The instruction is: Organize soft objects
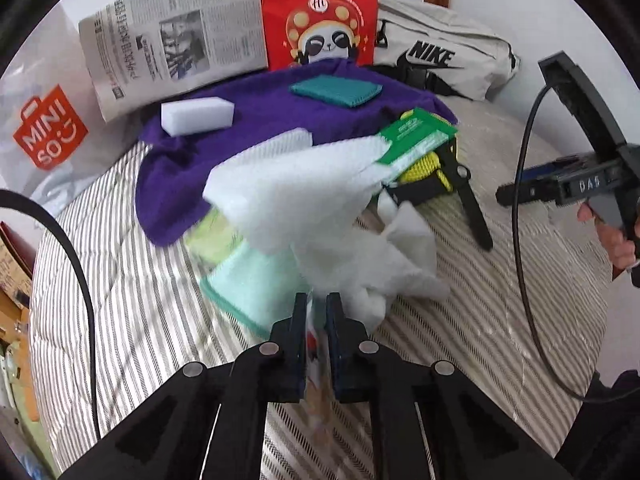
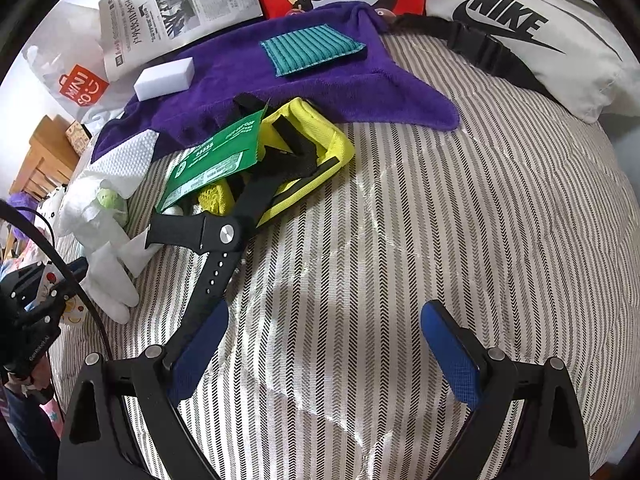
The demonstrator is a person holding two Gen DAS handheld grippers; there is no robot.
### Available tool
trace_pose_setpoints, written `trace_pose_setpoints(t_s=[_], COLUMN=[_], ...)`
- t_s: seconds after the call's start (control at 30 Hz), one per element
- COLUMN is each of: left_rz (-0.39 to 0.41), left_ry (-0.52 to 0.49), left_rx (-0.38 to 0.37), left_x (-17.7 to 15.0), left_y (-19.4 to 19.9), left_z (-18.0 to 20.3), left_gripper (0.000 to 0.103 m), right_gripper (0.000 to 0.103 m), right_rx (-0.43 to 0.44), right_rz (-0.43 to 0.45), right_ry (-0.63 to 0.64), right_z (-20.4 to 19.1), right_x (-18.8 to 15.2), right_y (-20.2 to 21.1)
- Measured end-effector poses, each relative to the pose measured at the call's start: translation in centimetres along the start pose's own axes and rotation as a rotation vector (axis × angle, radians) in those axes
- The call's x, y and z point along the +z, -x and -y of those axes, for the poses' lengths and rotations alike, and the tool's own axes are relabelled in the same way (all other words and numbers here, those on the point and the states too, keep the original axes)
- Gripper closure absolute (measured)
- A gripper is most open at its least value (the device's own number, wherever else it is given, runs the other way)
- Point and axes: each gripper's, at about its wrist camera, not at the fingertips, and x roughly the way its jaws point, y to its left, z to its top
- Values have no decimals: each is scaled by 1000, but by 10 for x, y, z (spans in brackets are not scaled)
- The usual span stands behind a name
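My left gripper (image 1: pixel 317 312) is shut on a pack of white cloths (image 1: pixel 304 204) with a green label (image 1: pixel 416 140) and holds it lifted above the striped bed; it also shows in the right wrist view (image 2: pixel 112 184). A pale green cloth (image 1: pixel 252 280) hangs under it. A purple towel (image 1: pixel 248 120) lies further back with a white sponge (image 1: pixel 198 115) and a teal pad (image 1: pixel 336 90) on it. A yellow and black strap pouch (image 2: pixel 304 156) lies beside the towel. My right gripper (image 2: pixel 324 356) is open and empty above the bed.
A newspaper (image 1: pixel 172 40), a red panda bag (image 1: pixel 320 12), a white Nike bag (image 2: pixel 540 32) and a Miniso bag (image 1: pixel 44 132) stand along the back. The striped bedcover (image 2: pixel 440 208) lies in front of my right gripper. A black cable (image 1: pixel 524 200) hangs at right.
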Motion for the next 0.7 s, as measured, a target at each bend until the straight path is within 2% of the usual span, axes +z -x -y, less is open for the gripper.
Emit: trace_pose_setpoints(t_s=[0.1,0.33,0.47,0.7], left_rz=[-9,-27,-37,-22], left_ry=[3,32,48,121], left_rx=[7,-27,-12,-46], left_x=[-8,-22,-28,-31], left_y=[1,7,9,11], left_z=[-2,-6,-5,-11], left_gripper=[93,90,89,98], right_gripper=[7,7,7,7], right_rx=[-4,-3,-1,-4], right_rz=[-3,0,5,13], right_ry=[4,12,11,5], right_z=[-2,-5,-7,-6], right_x=[0,0,-1,-1], right_y=[-1,1,3,6])
